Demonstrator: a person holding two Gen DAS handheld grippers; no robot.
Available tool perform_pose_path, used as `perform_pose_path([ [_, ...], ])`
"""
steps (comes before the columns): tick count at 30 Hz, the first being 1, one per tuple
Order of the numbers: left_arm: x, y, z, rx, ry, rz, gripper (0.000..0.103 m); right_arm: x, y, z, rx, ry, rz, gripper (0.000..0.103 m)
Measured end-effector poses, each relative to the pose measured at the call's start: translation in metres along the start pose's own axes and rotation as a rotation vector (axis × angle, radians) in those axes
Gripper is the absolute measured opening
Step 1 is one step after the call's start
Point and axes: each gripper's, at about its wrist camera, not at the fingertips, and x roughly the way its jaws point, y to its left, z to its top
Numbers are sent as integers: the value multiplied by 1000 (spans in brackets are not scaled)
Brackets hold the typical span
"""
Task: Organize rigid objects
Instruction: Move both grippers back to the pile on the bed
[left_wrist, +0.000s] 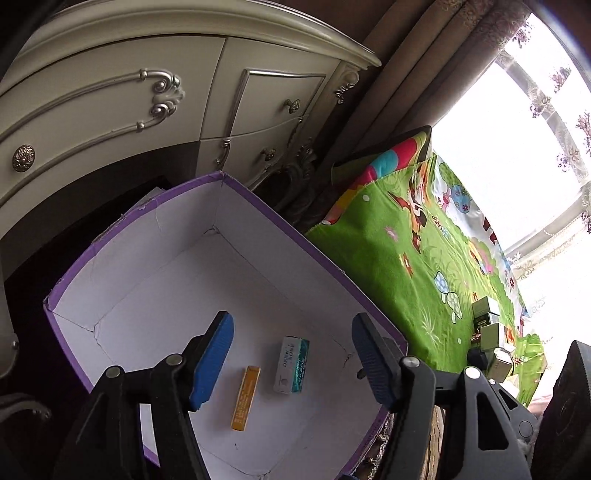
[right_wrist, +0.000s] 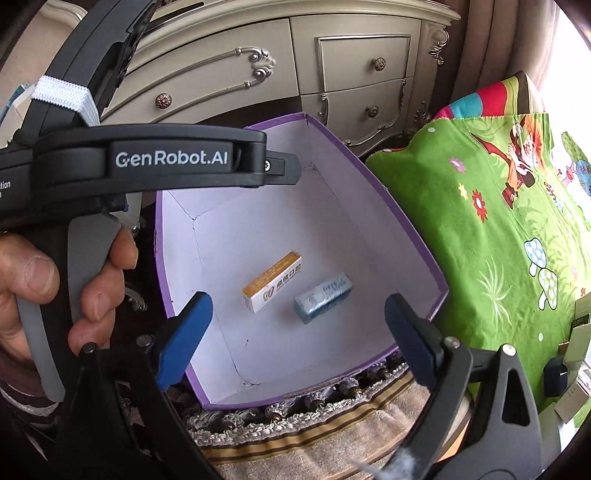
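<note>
A purple box with a white inside stands open on the floor. Two small cartons lie on its bottom: an orange and white one and a teal and white one. My left gripper hovers open and empty above them. My right gripper is open and empty over the box's near edge. The left gripper's body and the hand holding it fill the left of the right wrist view. Several more small boxes lie on the green cartoon mat.
A cream dresser with metal knobs stands behind the box. The green cartoon mat lies to the right, below curtains and a bright window. A fringed rug lies in front of the box.
</note>
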Motion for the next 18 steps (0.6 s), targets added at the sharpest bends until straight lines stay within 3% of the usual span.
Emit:
perform_pose_path([
  [6, -5, -17, -1, 72, -77, 10, 72, -17, -9, -6, 43, -48, -22, 96],
  [11, -10, -36, -1, 157, -122, -29, 75, -43, -17, -19, 70, -109, -75, 96],
  [18, 5, -64, -3, 181, -38, -124, 75, -77, -40, -43, 136, -166, -135, 96],
])
